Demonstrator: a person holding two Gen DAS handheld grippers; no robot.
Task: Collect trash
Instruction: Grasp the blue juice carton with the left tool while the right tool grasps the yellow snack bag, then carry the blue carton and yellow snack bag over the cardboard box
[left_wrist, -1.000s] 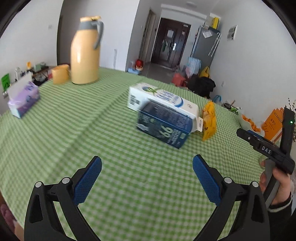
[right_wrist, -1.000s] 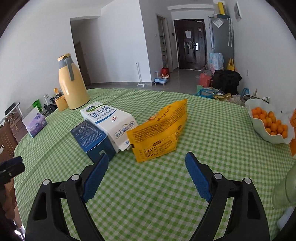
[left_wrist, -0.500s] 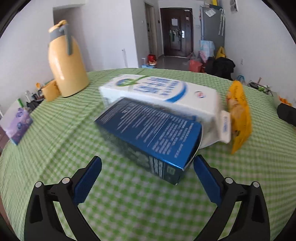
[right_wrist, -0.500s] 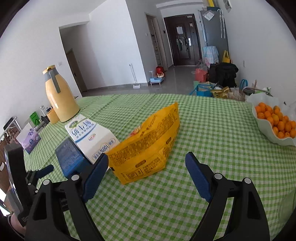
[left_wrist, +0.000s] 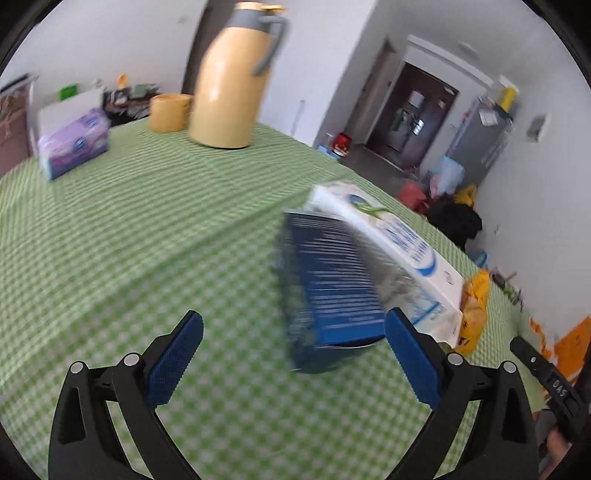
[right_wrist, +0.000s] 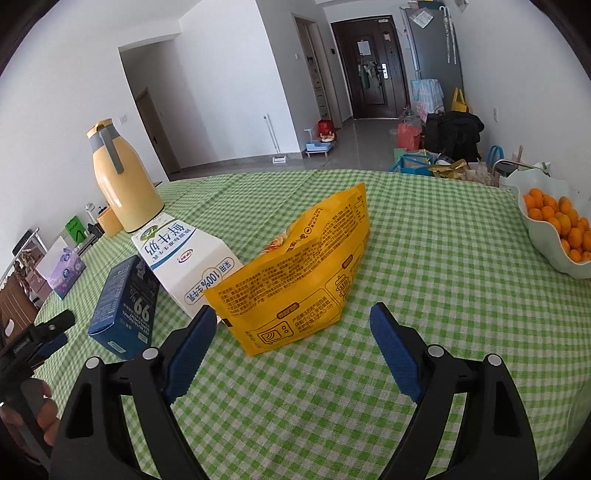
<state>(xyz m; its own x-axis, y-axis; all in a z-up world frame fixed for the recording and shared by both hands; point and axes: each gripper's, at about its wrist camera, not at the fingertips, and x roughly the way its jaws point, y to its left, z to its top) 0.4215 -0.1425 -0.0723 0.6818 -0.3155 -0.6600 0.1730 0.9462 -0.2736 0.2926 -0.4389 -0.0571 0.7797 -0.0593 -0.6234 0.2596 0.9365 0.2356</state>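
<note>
A dark blue box (left_wrist: 332, 291) lies on the green checked tablecloth (left_wrist: 147, 240), against a white milk carton (left_wrist: 399, 240). A yellow snack bag (left_wrist: 474, 306) lies beyond the carton. My left gripper (left_wrist: 295, 354) is open and empty, the blue box just ahead between its fingers, nearer the right one. In the right wrist view the yellow bag (right_wrist: 299, 280) lies just ahead of my open, empty right gripper (right_wrist: 291, 347), with the milk carton (right_wrist: 184, 258) and blue box (right_wrist: 123, 306) to its left. The left view is blurred.
A yellow thermos jug (left_wrist: 232, 77) and a yellow cup (left_wrist: 170, 112) stand at the table's far side, with a purple tissue pack (left_wrist: 74, 144) at the left. A white bowl of small oranges (right_wrist: 557, 225) sits at the table's right edge.
My left gripper has swung so the blue box sits toward its right finger. My right gripper has moved closer to the yellow bag.
</note>
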